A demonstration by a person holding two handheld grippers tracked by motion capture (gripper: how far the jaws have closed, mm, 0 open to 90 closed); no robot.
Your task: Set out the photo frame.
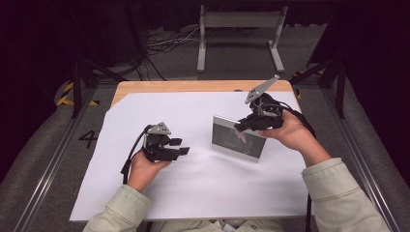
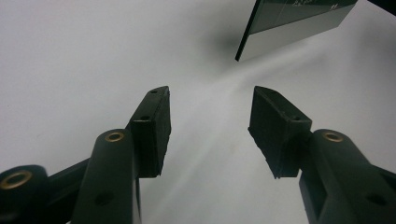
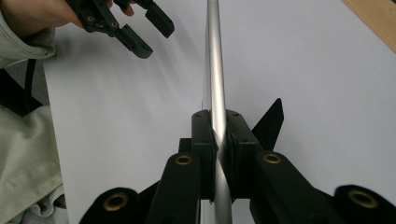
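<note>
The right gripper [image 1: 240, 126] is clamping the picture frame's [image 1: 238, 139] top edge, standing it upright on the white sheet [image 1: 193, 193]. The left gripper [image 1: 180, 146] is waiting nearby, jaws apart and empty. Letting go is probably what is left.

Silver-framed picture frame [image 1: 239, 137] upright on white sheet, right of centre, top edge clamped, black stand behind.
</note>
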